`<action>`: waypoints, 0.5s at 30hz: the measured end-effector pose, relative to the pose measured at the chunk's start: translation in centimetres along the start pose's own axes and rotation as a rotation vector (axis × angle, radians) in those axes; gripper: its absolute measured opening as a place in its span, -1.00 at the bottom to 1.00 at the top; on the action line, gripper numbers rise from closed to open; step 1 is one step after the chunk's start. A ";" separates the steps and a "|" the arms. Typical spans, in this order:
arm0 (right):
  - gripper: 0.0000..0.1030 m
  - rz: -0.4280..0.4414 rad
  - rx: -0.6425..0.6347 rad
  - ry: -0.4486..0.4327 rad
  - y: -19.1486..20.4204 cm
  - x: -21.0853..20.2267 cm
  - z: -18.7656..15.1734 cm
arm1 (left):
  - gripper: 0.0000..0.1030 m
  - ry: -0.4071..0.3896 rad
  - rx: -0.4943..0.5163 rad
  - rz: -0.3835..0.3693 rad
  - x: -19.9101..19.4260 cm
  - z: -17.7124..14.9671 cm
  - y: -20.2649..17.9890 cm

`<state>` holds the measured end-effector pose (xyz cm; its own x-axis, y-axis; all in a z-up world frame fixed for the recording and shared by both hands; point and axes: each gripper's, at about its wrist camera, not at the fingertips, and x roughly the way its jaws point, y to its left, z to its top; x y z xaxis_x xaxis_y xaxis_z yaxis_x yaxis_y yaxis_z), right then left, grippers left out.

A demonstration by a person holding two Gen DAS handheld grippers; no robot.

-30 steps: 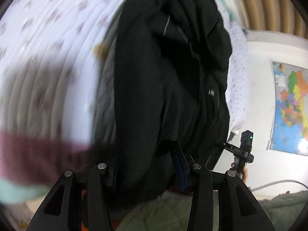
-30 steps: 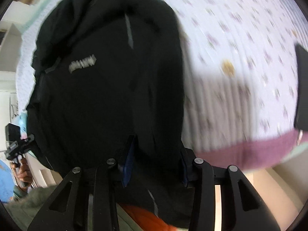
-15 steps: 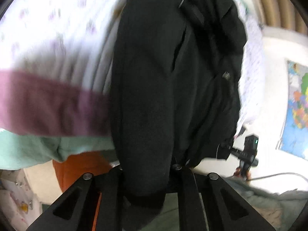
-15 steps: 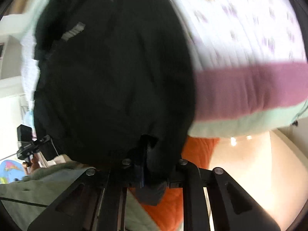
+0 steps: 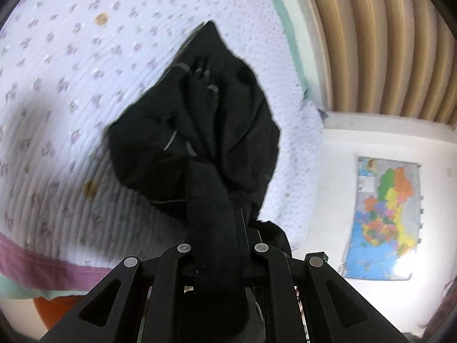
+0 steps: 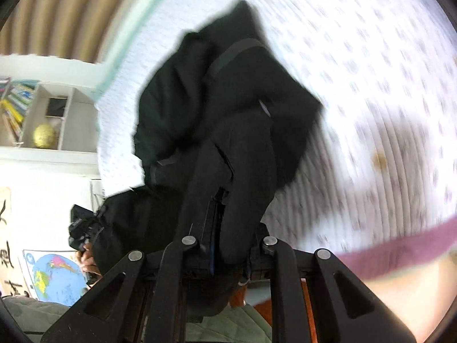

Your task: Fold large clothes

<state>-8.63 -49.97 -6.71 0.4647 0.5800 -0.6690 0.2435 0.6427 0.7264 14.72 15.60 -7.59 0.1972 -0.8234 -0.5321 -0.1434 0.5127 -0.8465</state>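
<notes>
Both grippers are clenched on the same black jacket (image 5: 200,131), each pinching a thick roll of its fabric. The left hand-held gripper (image 5: 217,245) has cloth bunched between its fingers at six o'clock in its view, and the rest of the jacket trails away toward twelve, its far end resting in a crumpled heap on the bed (image 5: 57,85). The right hand-held gripper (image 6: 228,240) grasps another fold the same way; from there the jacket (image 6: 228,108) rises toward twelve o'clock and also spills off toward eight, where it hangs loose.

I'd say the jacket is held at two points so it can be drawn up and shaken out or spread flat; it looks twisted and lumpy, nowhere near a neat fold, so the task seems at an early stage. The bed's quilted cover, white with small purple sprigs and a plum border, gives a broad soft surface to lay it on.

A wall map (image 5: 382,223) hangs at three o'clock in the left view, and a bookshelf (image 6: 42,114) sits at nine in the right.

The risk I see is the bunched grip: letting go may drop a tangle instead of a flat panel.
</notes>
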 end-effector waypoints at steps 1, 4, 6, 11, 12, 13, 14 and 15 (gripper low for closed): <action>-0.63 0.011 -0.014 -0.014 0.2 -0.6 1.0 | -0.76 -0.010 0.003 -0.019 -0.3 0.1 -0.3; -0.63 0.037 -0.037 -0.059 2.4 -1.3 2.7 | -0.76 -0.047 -0.002 -0.074 -1.6 1.3 -1.1; -0.63 0.064 -0.040 -0.089 2.8 -1.8 3.2 | -0.76 -0.059 -0.033 -0.113 -2.0 2.0 -1.2; -0.63 0.137 -0.026 -0.236 4.4 -5.1 7.5 | -0.76 -0.096 -0.097 -0.142 -1.5 4.8 -1.8; -0.63 0.130 -0.020 -0.264 4.7 -5.5 8.6 | -0.75 -0.113 -0.100 -0.147 -1.4 5.7 -2.3; -0.63 0.131 -0.007 -0.290 4.7 -5.7 9.8 | -0.74 -0.123 -0.101 -0.152 -1.4 6.4 -2.5; -0.63 0.139 0.011 -0.311 4.5 -5.7 11.0 | -0.71 -0.135 -0.099 -0.161 -1.3 7.0 -2.9; -0.63 0.144 0.030 -0.329 4.5 -5.5 12.4 | -0.70 -0.147 -0.094 -0.172 -1.1 8.0 -3.5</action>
<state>0.47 -56.43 2.19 0.7444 0.4680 -0.4763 0.1780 0.5485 0.8170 22.72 16.67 -4.21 0.3641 -0.8489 -0.3832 -0.1836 0.3380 -0.9231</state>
